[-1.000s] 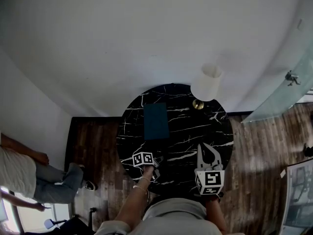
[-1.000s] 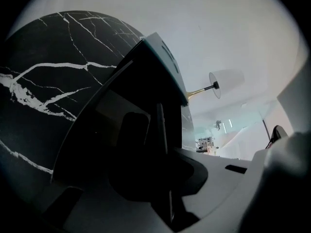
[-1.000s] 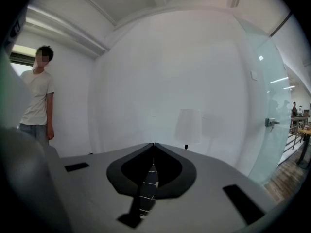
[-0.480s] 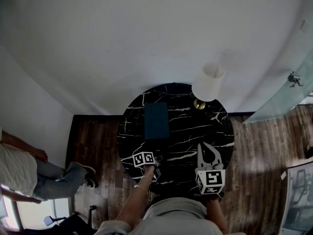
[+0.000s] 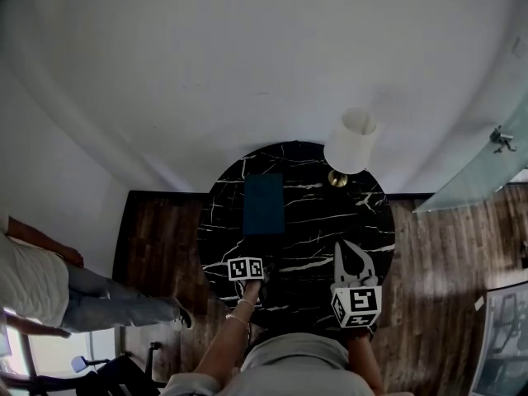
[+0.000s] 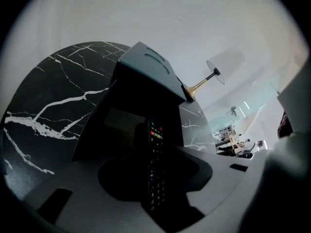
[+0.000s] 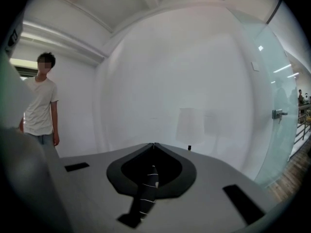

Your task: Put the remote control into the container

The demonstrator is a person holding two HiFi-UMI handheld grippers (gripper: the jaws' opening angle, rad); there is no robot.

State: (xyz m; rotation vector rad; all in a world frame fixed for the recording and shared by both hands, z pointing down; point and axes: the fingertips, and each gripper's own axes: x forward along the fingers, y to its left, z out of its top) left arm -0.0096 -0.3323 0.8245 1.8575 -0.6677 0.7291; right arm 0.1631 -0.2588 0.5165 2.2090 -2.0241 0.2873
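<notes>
The black remote control (image 6: 154,164) lies lengthwise between the jaws of my left gripper (image 6: 133,152), button side up, its far end pointing at the container. Those jaws are opening and stand off the remote on both sides. The dark teal container (image 6: 146,67) (image 5: 264,205) sits mid-table, just beyond the remote's tip. In the head view my left gripper (image 5: 260,272) is at the table's near edge, below the container, and the remote is hidden. My right gripper (image 5: 346,250) (image 7: 154,144) rests near the front right edge, shut and empty.
A round black marble table (image 5: 330,213) carries a brass lamp with a white shade (image 5: 351,141) at its back right. A person (image 5: 33,287) stands on the wooden floor to the left and also shows in the right gripper view (image 7: 41,101). A glass partition (image 5: 487,163) is at the right.
The person on the floor at the left has stepped to the right. Both grippers have stayed nearly in place at the table's near edge.
</notes>
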